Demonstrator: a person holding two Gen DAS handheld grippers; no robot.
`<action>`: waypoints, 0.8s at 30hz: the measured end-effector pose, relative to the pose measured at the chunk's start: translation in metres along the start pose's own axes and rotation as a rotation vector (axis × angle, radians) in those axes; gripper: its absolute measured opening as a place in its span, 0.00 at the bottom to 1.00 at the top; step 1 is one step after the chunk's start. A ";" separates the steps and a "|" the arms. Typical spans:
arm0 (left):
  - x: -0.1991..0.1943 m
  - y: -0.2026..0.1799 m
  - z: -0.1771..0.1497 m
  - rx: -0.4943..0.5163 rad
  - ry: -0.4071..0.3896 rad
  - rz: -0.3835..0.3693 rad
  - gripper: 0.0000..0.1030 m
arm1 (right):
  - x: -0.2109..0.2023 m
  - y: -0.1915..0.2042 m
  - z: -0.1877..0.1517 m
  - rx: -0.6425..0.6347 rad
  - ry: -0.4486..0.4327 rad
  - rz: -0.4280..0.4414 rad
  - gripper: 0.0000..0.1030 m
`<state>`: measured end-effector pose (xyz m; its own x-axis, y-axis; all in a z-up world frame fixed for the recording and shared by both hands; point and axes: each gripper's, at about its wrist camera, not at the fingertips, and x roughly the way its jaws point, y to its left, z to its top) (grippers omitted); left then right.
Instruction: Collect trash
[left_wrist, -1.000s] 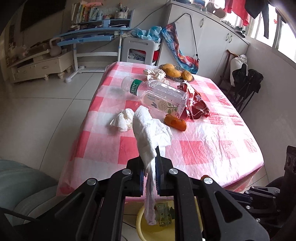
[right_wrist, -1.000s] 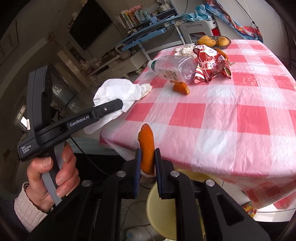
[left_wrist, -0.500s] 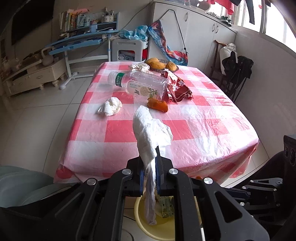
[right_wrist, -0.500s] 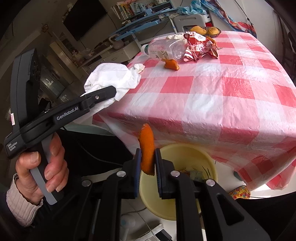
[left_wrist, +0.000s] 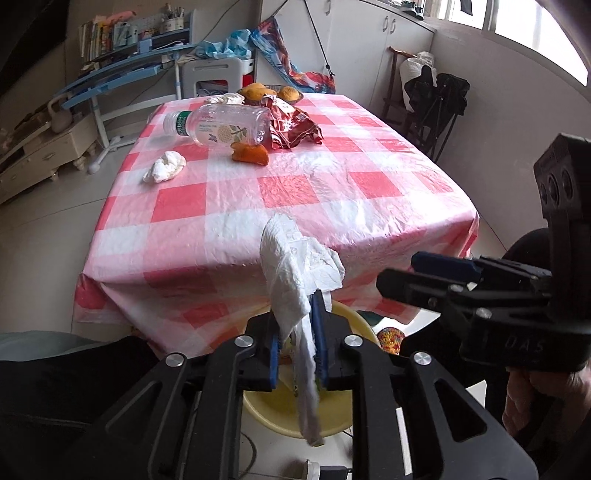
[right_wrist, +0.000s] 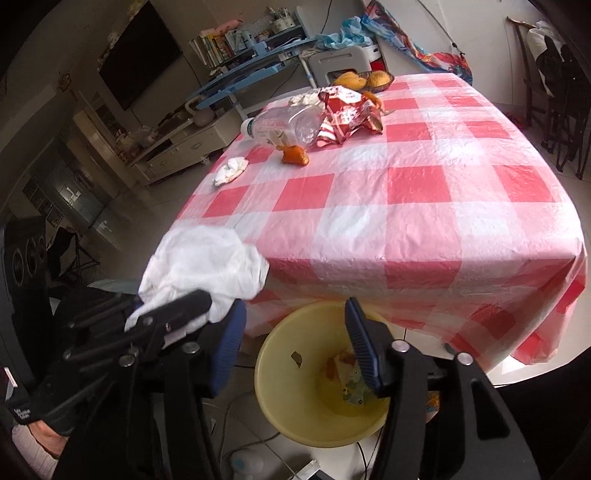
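My left gripper (left_wrist: 297, 339) is shut on a white paper towel (left_wrist: 295, 266) and holds it over the yellow bin (left_wrist: 273, 410) on the floor in front of the table. The towel (right_wrist: 207, 262) also shows in the right wrist view. My right gripper (right_wrist: 295, 343) is open and empty above the yellow bin (right_wrist: 280, 373); orange peel (right_wrist: 331, 367) and scraps lie inside. On the checked table (left_wrist: 295, 192) lie a crumpled tissue (left_wrist: 164, 168), an orange peel (left_wrist: 251, 153), a plastic bottle (left_wrist: 221, 125) and a red snack wrapper (left_wrist: 293, 127).
A bowl of fruit (left_wrist: 269, 92) and another tissue (left_wrist: 225, 98) sit at the table's far end. A white stool (left_wrist: 218, 75) and a blue desk (left_wrist: 122, 70) stand beyond it. A dark chair (left_wrist: 436, 107) stands to the right. Cables lie on the floor by the bin.
My right gripper has opened and the orange peel it held has dropped into the bin. Both grippers have drawn back from the table, over the bin. The left still holds the towel.
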<state>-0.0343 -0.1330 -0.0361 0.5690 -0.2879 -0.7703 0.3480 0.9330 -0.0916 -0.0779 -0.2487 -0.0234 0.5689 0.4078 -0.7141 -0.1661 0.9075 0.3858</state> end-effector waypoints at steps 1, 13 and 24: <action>-0.002 -0.001 -0.002 0.004 -0.004 0.003 0.33 | -0.004 -0.002 0.001 0.010 -0.025 -0.019 0.67; -0.030 0.018 0.005 -0.050 -0.213 0.218 0.75 | -0.020 -0.018 0.007 0.097 -0.158 -0.075 0.85; -0.048 0.024 0.009 -0.045 -0.377 0.395 0.83 | -0.015 -0.010 0.006 0.042 -0.188 -0.218 0.92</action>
<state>-0.0463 -0.0986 0.0044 0.8805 0.0367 -0.4726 0.0262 0.9917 0.1259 -0.0802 -0.2648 -0.0129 0.7275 0.1740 -0.6636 0.0079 0.9651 0.2616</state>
